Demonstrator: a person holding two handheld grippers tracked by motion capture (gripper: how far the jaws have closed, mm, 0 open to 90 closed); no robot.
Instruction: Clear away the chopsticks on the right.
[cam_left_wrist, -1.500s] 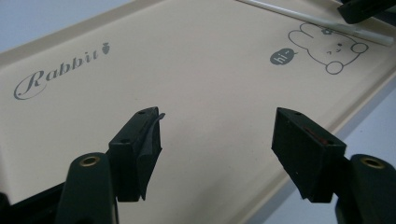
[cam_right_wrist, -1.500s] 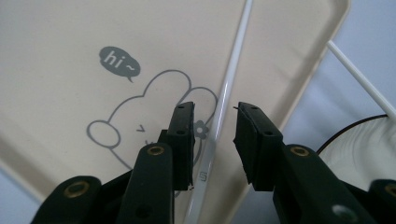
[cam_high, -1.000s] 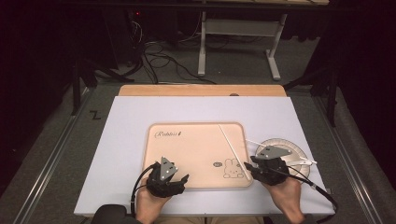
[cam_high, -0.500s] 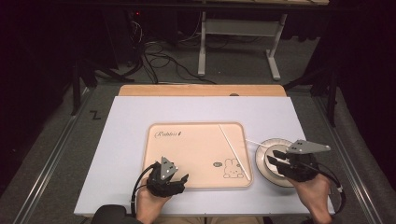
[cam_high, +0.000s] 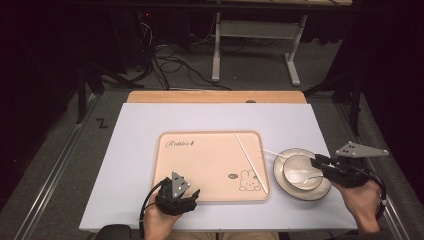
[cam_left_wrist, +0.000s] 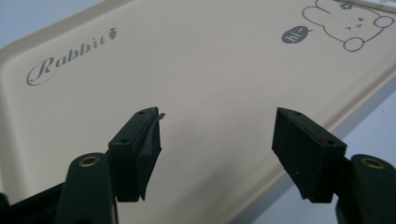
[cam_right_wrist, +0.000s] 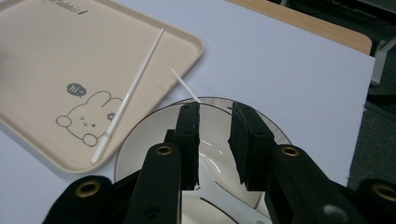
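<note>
While the left tongs hover over the near edge of the beige tray with their jaws spread wide and nothing between them, the right tongs hang above the plate at the right side of the white tabletop. From the left gripper view the two black pads stand far apart over bare tray surface, with the word "Rabbit" printed off to the left and the cartoon rabbit at the upper right. The right tongs have just been closing; their jaws are now narrowed to a small gap, and in the right gripper view that gap shows only the shiny inside of the bowl, so no object is pinched there. This bowl sits on the plate, which lies just beside the right edge of the tray. Inside the bowl a pale spoon rests, close under the tips of the right tongs; whether the tips touch it cannot be told. One white chopstick lies slanted across the right part of the tray, its lower end near the rabbit drawing. A second white stick lies on the tabletop between tray corner and plate, its far end reaching the plate's rim.
</note>
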